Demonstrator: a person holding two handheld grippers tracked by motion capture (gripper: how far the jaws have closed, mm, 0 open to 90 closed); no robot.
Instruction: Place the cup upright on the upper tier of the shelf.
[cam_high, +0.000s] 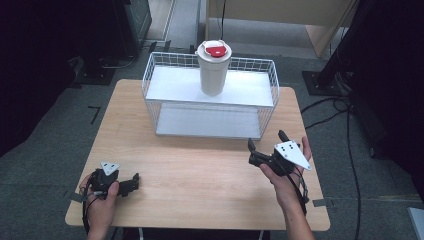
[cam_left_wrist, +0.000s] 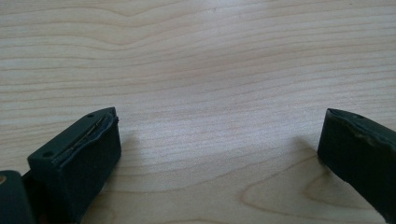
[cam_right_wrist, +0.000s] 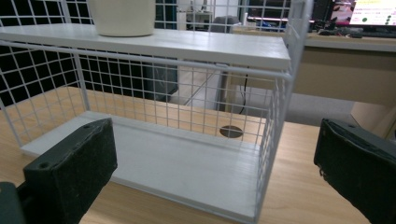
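Right tool is held wide open, nothing gripped, jaws aimed at the wire rack from just beside its right front corner. Left tool is also spread wide and empty, low over the surface. The cup is stood upright on the rack's top shelf, well apart from both tools.

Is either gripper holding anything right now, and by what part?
Nothing is held. Left gripper and right gripper are both open and empty; the cup stands untouched on the rack.
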